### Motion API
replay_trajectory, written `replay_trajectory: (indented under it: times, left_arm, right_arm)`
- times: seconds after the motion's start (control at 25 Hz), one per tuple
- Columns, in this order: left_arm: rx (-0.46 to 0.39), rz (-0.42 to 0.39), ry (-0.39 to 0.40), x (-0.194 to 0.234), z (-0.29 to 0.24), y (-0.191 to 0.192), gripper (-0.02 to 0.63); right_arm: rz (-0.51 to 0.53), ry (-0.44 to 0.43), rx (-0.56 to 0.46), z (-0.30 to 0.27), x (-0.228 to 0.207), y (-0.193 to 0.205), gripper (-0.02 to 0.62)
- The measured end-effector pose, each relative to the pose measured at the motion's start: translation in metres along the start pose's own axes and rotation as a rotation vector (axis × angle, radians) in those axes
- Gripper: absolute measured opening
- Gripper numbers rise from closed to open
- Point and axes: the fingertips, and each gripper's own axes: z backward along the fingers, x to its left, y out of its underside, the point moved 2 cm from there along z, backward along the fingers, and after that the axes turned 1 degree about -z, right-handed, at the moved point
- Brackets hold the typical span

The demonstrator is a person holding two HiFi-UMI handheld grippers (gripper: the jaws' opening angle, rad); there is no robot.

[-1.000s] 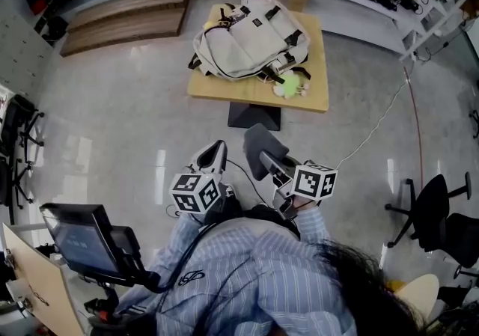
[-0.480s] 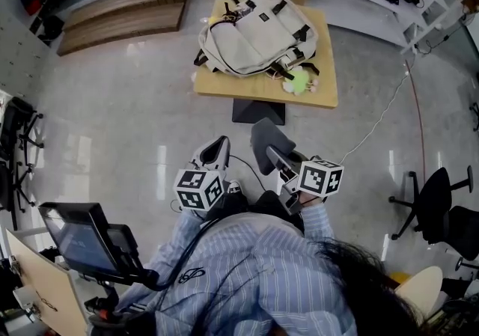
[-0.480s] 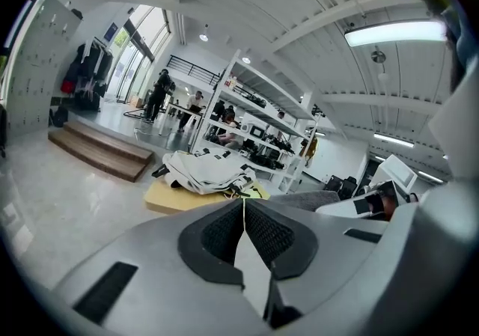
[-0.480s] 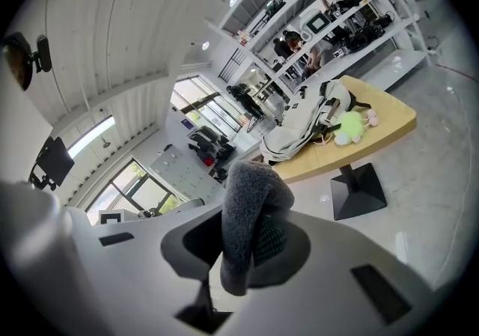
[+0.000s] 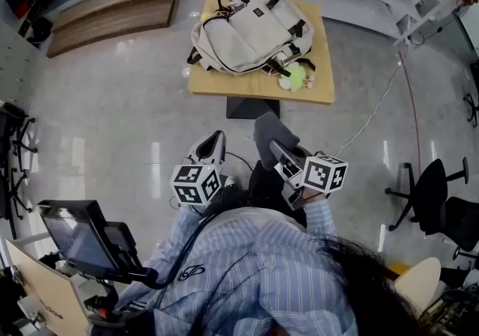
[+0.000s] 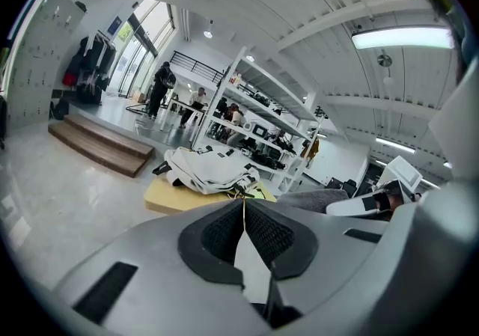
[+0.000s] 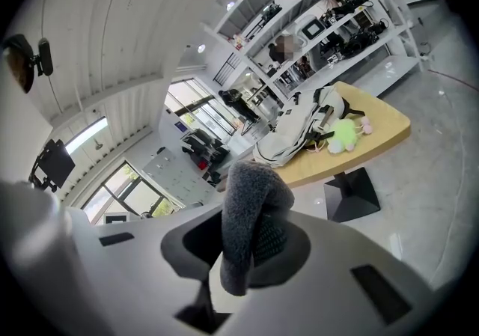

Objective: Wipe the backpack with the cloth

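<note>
I am standing on the pale floor (image 5: 112,125), facing the wooden worktop (image 5: 224,86), which is lying straight ahead and well apart from me. The backpack (image 5: 251,31), off-white w/ black straps, is resting flat on the worktop and is covering most of it. Its long axis is running approx. across my view, slanting from near-left to far-right.

I am holding both claws low, near my body and pointing toward the worktop. The left claw (image 5: 215,141) is pressed together w/ nothing btw. its pads, so it is carrying nothing. The right claw (image 5: 277,149) is pinching the grey cloth (image 7: 251,207), and the cloth is folding over the jaw tips and hanging down in front.

Neither claw is touching the backpack, so I am judging that the wiping is not yet started. The two claws are about equally far from the backpack, which lies forward and slightly left of the right claw. The coming move is probably calling for a step forward, then a reach forward w/ the right claw so the cloth can travel along that slanting axis.

A small green plush toy (image 5: 294,77) is lying just beside the backpack's near-right corner, i.e. close to my approach path.
</note>
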Motion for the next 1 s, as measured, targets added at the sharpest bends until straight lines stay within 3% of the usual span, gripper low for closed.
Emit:
replay_trajectory:
  times: [0.24,0.44,0.68,1.0]
  left_arm:
    - [-0.011,-0.031,-0.022,-0.007,-0.009,-0.009,0.009]
    - [-0.059,0.018,-0.127,0.014,-0.030,-0.032,0.009]
    - [-0.100,0.081,-0.260,0.025,-0.077,-0.049,0.009]
    - [-0.092,0.131,-0.394,0.019,-0.124,-0.051,0.009]
  right_arm:
    - [0.030,-0.025,0.045,-0.014,-0.008,-0.019,0.057]
    - [0.101,-0.080,0.126,-0.046,-0.012,-0.052,0.055]
    - [0.240,-0.126,0.297,-0.085,-0.046,-0.087,0.057]
    - [0.383,-0.227,0.476,-0.142,-0.077,-0.119,0.057]
